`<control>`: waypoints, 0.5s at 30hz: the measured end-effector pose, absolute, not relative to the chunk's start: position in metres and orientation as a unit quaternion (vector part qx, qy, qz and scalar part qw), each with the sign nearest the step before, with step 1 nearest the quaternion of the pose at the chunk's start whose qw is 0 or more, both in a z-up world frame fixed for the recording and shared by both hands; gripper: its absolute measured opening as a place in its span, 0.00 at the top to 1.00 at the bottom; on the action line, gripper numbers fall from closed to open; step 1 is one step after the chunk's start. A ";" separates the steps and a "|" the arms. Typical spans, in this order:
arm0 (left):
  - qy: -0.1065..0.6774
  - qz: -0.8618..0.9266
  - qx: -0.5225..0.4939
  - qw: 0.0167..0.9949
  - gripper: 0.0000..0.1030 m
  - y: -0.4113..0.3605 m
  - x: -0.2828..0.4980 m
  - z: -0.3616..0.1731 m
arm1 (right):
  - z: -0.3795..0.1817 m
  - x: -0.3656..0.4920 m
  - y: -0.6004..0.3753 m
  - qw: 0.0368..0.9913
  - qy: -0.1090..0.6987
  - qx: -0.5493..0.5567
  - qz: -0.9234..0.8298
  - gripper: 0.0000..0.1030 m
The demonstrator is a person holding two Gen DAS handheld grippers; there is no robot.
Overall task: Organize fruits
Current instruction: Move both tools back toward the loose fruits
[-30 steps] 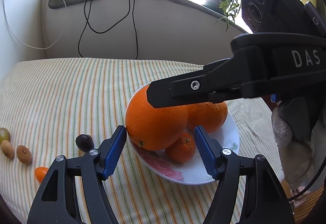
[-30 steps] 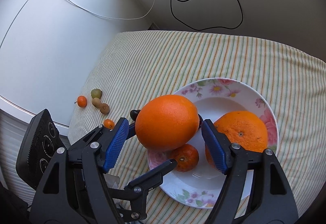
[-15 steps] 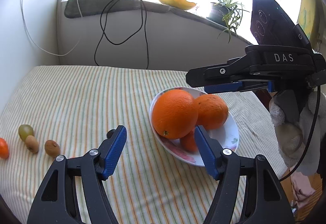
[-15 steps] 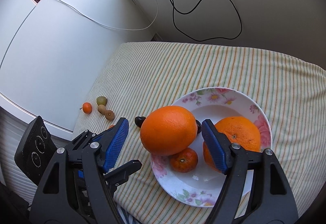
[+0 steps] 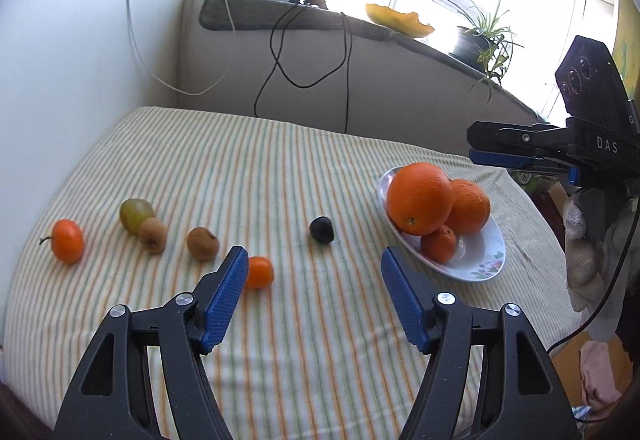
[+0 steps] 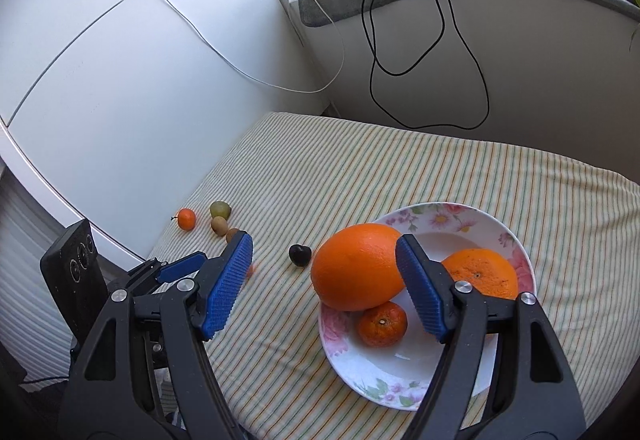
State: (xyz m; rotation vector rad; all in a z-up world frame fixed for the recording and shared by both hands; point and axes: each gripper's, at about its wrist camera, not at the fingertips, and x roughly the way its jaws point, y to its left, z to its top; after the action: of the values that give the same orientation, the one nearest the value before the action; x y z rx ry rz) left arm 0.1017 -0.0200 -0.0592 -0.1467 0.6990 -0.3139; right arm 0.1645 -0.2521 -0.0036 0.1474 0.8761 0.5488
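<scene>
With both tools wide and empty, the left tool (image 5: 314,294) hangs over loose fruit on the counter (image 5: 240,168), where a careless reach could roll the small orange (image 5: 259,272) away, or a clumsy drop could topple the big orange (image 5: 419,198) off the crowded plate (image 5: 486,260).

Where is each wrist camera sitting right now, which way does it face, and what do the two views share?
Left wrist: behind the open left gripper, angled down over the striped cloth at the loose small fruits; the right gripper shows at the right edge.
Right wrist: behind the open right gripper, angled down over the plate of oranges; the left gripper shows at lower left.
Shared: plate, big orange, dark plum, loose fruits, windowsill cables.
</scene>
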 end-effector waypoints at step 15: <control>0.338 -0.060 -0.112 0.932 0.34 0.063 0.088 -0.080 | -0.029 0.132 -0.177 0.854 0.405 -0.020 0.327 0.25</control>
State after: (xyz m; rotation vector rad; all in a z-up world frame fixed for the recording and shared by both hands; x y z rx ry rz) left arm 0.0884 0.0629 -0.0799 -0.2295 0.6921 -0.1234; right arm 0.1317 -0.1768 -0.0287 -0.0413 0.8513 0.6886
